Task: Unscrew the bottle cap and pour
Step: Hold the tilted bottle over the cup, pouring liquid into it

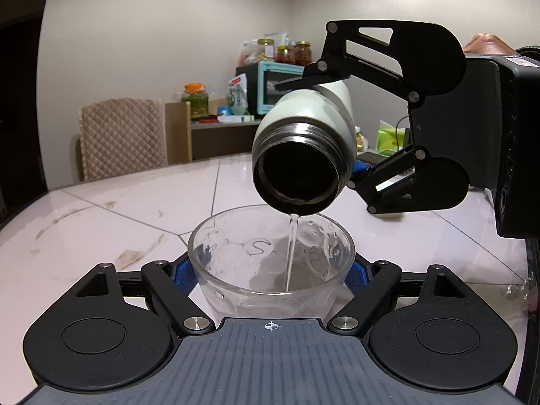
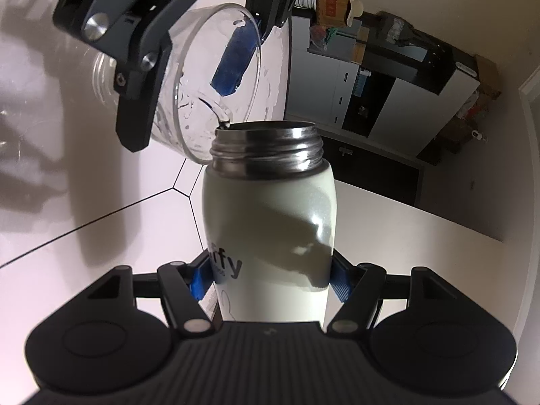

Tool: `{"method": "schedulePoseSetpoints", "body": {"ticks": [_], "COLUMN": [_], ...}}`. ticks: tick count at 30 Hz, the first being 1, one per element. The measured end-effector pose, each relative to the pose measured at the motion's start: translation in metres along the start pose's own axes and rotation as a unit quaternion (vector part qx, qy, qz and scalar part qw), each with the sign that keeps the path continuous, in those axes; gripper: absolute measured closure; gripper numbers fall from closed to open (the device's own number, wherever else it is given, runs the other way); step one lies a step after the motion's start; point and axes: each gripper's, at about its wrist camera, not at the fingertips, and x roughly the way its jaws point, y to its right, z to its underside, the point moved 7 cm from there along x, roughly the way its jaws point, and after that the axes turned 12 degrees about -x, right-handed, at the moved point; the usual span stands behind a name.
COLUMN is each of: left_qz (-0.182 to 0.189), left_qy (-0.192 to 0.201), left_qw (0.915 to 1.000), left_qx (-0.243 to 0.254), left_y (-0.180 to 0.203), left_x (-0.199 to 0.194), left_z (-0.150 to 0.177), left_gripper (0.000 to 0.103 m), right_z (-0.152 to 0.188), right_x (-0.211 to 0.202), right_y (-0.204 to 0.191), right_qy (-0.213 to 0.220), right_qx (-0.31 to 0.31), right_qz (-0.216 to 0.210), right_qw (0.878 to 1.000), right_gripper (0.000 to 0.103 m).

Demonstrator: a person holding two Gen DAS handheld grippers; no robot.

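Observation:
My right gripper [image 2: 270, 280] is shut on a white bottle [image 2: 270, 222] with a steel threaded neck and no cap on it. The bottle [image 1: 303, 141] is tilted, mouth down over a clear glass [image 1: 270, 263]. A thin stream of water [image 1: 292, 246] runs from its rim into the glass. My left gripper [image 1: 270, 275] is shut on the glass, blue pads on both sides, and the glass stands on the table. In the right wrist view the glass [image 2: 216, 87] sits just beyond the bottle's mouth. The cap is not in view.
The white marble-pattern table [image 1: 118, 212] has dark seams. A quilted chair [image 1: 121, 135] stands behind it. A shelf with a teal oven [image 1: 273, 84] and jars is at the back. A green tissue pack [image 1: 389, 138] lies behind the right gripper.

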Motion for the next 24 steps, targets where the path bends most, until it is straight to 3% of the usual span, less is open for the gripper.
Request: {"method": "schedulePoseSetpoints", "body": {"ticks": [10,13,24], "left_qz": [-0.001,0.0,0.0], "left_qy": [0.0,0.0,-0.003], "left_qw": [1.0,1.0,1.0], "left_qx": [0.0,0.0,0.002], "left_y": [0.001,0.001,0.001], "left_x": [0.0,0.001,0.002], "left_z": [0.0,0.0,0.002], "left_gripper": [0.017,0.016,0.016], "right_z": [-0.012,-0.014,-0.029], "right_x": [0.021,0.06,0.092], "right_y": [-0.02,0.042,0.065], "right_qy": [-0.005,-0.005,-0.005], "right_qx": [-0.012,-0.023,-0.034], "right_qz": [-0.002,-0.004,-0.002], "right_qw": [1.0,1.0,0.999], "right_gripper": [0.033,0.033,0.033]}}
